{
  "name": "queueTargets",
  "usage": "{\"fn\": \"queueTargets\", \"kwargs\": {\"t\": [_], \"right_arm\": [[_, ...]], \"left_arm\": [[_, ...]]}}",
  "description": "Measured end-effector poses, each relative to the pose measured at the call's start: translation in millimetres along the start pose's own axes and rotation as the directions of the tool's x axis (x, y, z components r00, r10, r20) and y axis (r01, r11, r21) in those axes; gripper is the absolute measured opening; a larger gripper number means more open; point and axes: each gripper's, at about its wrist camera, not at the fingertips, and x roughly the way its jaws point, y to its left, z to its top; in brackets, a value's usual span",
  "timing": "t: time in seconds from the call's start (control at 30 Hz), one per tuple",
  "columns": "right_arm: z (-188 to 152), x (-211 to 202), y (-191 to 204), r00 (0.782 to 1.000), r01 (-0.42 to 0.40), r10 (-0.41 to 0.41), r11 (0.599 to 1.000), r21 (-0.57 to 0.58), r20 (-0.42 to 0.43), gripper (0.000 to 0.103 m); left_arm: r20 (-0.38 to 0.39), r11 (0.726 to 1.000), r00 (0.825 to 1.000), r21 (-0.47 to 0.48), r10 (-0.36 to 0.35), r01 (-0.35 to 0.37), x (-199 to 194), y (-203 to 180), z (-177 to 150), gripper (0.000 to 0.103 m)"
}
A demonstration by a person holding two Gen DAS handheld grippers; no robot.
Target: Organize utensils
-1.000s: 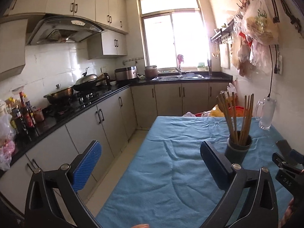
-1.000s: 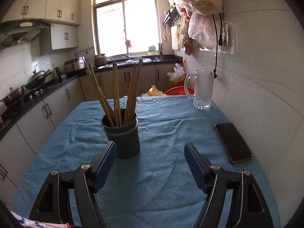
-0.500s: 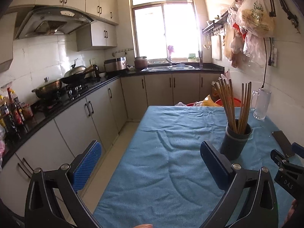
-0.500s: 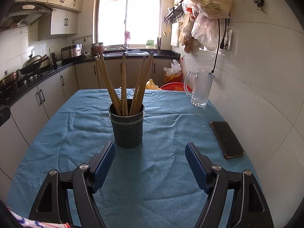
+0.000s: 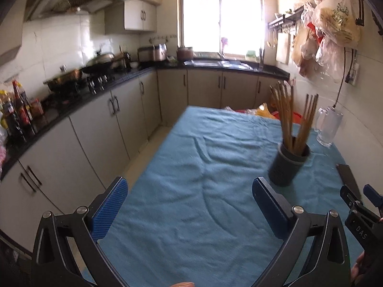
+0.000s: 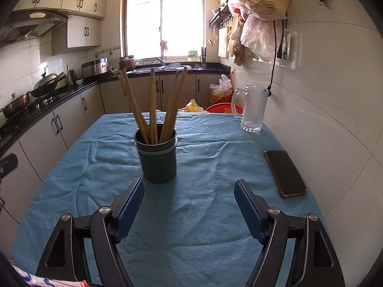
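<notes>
Chopstick holder (image 6: 158,157) upright just beyond the wide-open, empty right claw (image 6: 189,205), slightly toward its left finger.

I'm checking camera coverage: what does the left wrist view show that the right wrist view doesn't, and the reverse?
Only the left view: the sauce bottles on the counter, and the right claw's tip at its edge. Only the right view: the whole phone, the white bag beyond the table, and a patterned sleeve. Both: chopsticks standing in the holder, the glass mug, the blue cloth, stove pans and window.
</notes>
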Motion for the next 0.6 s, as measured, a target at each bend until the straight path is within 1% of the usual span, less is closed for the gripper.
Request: {"fn": "queueTargets", "kwargs": {"t": [0.1, 0.2, 0.4, 0.6], "right_arm": [[-3, -4, -16, 1.0, 0.006, -0.006, 1.0, 0.029, -0.002, 0.082], [-8, -7, -31, 1.0, 0.005, -0.005, 0.998, 0.058, -0.007, 0.082], [-13, -15, -50, 1.0, -0.003, 0.003, 0.997, 0.082, -0.001, 0.082], [-16, -21, -57, 1.0, -0.009, 0.008, 0.995, 0.095, 0.01, 0.083]], "left_arm": [[-0.046, 1.0, 0.999, -0.012, -0.014, 0.013, 2, -10, -3, 0.103], [-0.072, 1.0, 0.997, -0.018, -0.021, 0.02, 0, -21, -7, 0.103], [-0.067, 1.0, 0.997, 0.01, -0.025, 0.026, -14, -43, -12, 0.103], [-0.062, 0.999, 0.998, 0.041, -0.033, 0.035, -23, -53, -16, 0.103]]}}
